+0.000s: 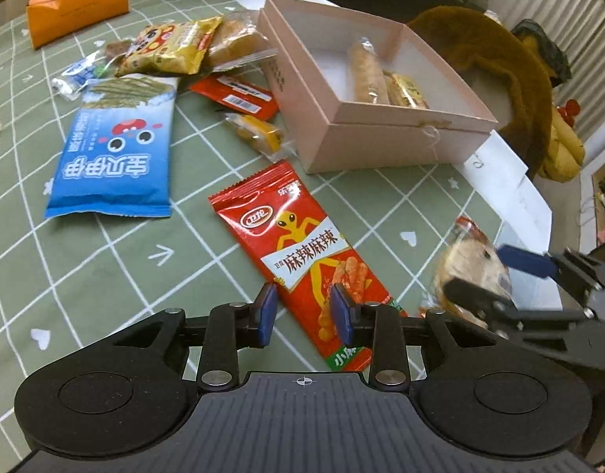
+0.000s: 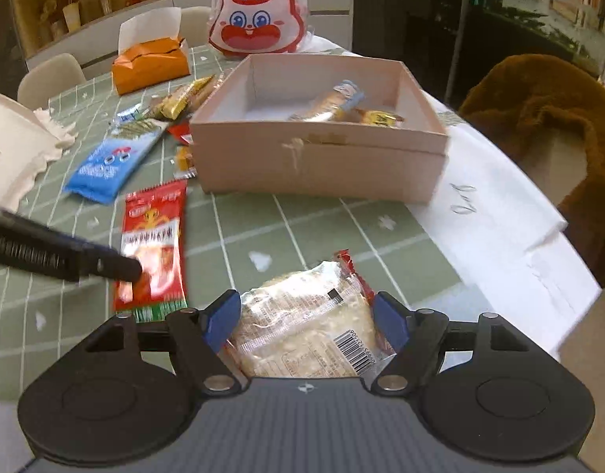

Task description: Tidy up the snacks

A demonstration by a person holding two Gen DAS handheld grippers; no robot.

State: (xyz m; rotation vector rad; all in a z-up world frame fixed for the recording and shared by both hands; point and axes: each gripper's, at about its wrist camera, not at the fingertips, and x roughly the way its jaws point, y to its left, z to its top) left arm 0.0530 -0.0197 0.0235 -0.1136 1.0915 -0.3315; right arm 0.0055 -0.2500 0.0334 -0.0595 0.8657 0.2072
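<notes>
My right gripper (image 2: 306,321) is shut on a clear-wrapped rice cracker pack (image 2: 302,331), held above the table in front of the pink box (image 2: 318,157); the pack also shows in the left wrist view (image 1: 470,268). The box holds two wrapped snacks (image 2: 334,104). My left gripper (image 1: 302,311) is open, its blue pads either side of the lower end of a red spicy-snack packet (image 1: 306,252) lying on the green checked cloth. A blue packet (image 1: 117,149), a yellow packet (image 1: 172,45) and several small snacks lie left of the box.
An orange tissue box (image 1: 75,4) and a rabbit-face bag (image 2: 259,15) stand at the back. A brown plush coat (image 2: 538,118) hangs on a chair at the right. White paper (image 2: 495,213) lies by the table's right edge.
</notes>
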